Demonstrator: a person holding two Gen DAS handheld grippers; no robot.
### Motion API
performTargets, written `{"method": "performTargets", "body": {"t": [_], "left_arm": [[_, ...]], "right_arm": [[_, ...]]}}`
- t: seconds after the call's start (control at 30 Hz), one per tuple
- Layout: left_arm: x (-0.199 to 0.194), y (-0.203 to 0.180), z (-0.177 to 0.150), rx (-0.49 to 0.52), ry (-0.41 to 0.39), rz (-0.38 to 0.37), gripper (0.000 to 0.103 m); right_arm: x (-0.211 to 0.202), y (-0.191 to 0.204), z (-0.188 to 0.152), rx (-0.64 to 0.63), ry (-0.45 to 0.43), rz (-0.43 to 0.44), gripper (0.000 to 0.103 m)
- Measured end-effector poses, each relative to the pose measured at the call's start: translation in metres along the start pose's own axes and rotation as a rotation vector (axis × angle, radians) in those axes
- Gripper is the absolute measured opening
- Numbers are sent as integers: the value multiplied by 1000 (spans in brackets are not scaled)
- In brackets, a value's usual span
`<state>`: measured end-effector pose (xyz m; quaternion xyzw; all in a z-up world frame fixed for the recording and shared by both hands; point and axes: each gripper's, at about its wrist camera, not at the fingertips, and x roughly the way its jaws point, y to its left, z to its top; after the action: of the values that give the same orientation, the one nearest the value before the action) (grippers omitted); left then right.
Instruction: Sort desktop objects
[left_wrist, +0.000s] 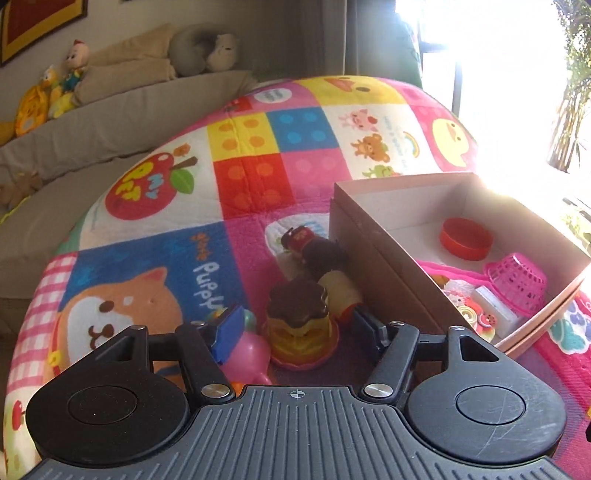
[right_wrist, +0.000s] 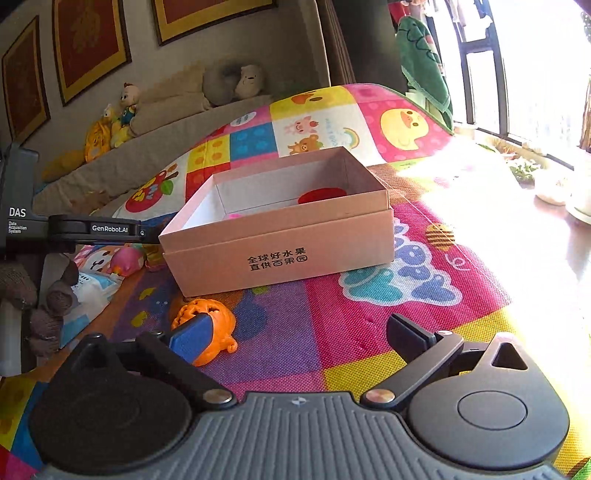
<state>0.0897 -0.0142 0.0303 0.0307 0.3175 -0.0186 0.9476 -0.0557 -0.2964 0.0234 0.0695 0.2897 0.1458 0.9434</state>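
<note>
In the left wrist view my left gripper (left_wrist: 298, 322) straddles a toy pudding (left_wrist: 299, 321) with a brown top on a pink plate. A gap shows on each side of it, so the pads do not press. A pink cardboard box (left_wrist: 373, 258) stands just right of it. Inside lie a red round lid (left_wrist: 466, 239), a pink basket (left_wrist: 517, 284) and small trinkets. In the right wrist view my right gripper (right_wrist: 299, 328) is wide open above the mat with nothing between its fingers. An orange pumpkin toy (right_wrist: 218, 317) lies beside its left finger (right_wrist: 192, 341), in front of the box (right_wrist: 280, 254).
A colourful play mat (left_wrist: 258, 147) covers the surface. A dark red toy figure (left_wrist: 306, 242), a yellow-red cylinder (left_wrist: 341, 291) and a pink toy (left_wrist: 247, 352) crowd the pudding. A gloved hand (right_wrist: 40, 299) shows at the left. A sofa with plush toys (left_wrist: 66, 85) lies behind.
</note>
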Motion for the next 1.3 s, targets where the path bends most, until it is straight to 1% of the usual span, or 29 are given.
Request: {"method": "performTargets", "body": {"t": [0.03,0.07,0.1,0.13,0.2,0.27,0.33,0.4,0.47,0.53,0.6,0.67,0.73,0.8,0.87,0.93,1.03,1.07,1.13,1.17,1.2,1.27,1.3], "left_arm": [[3,-1,0,8,0,16,60],[5,-1,0,16,3,28,51],[4,-1,-1,18,3,25,44],[2,-1,-2,17,5,18,43],[-8,-2,-6,26,-4,7,42],[-26,-4,-15,41,-11,-21,42],[-44,-7,-28,28,3,-71,42],[-66,-11,-45,23,20,-143,42],[-88,-19,-60,53,20,-195,42],[-106,-26,-75,86,12,-229,43],[-116,-31,-90,115,-3,-214,47],[-116,-30,-98,108,16,-195,49],[-110,-23,-103,69,51,-179,59],[-110,-17,-104,47,49,-164,71],[-112,-14,-104,52,32,-135,79],[-110,-9,-104,57,24,-90,84],[-106,2,-104,47,35,-20,91],[-105,7,-104,41,42,7,94],[-103,18,-104,21,55,47,94],[-103,25,-104,0,61,48,94],[-105,31,-104,-27,66,28,94],[-109,41,-104,-73,70,-48,95],[-112,43,-103,-89,68,-84,95]], "right_arm": [[0,-1,0,5,-1,2,102],[0,-1,-1,9,-3,6,103],[0,-1,-1,13,-6,8,103],[-1,-2,-1,19,-10,11,103],[0,-4,-1,28,-6,19,103],[2,-5,0,39,4,20,103],[4,-6,0,47,17,19,103],[7,-6,1,48,35,24,103],[13,-5,1,43,75,28,103],[16,-4,2,39,91,23,103],[16,-2,1,33,97,19,103],[17,-2,1,36,101,17,103],[16,-5,1,53,99,22,103],[16,-6,1,68,100,31,103],[17,-6,3,54,114,33,103],[18,-2,3,20,131,24,103],[21,8,4,-69,167,7,103],[21,11,5,-102,182,14,103],[18,22,5,-176,205,80,103],[16,27,5,-205,200,98,103],[13,36,5,-251,182,108,103],[12,52,6,-330,157,117,103],[14,57,7,-344,154,123,103]]}}
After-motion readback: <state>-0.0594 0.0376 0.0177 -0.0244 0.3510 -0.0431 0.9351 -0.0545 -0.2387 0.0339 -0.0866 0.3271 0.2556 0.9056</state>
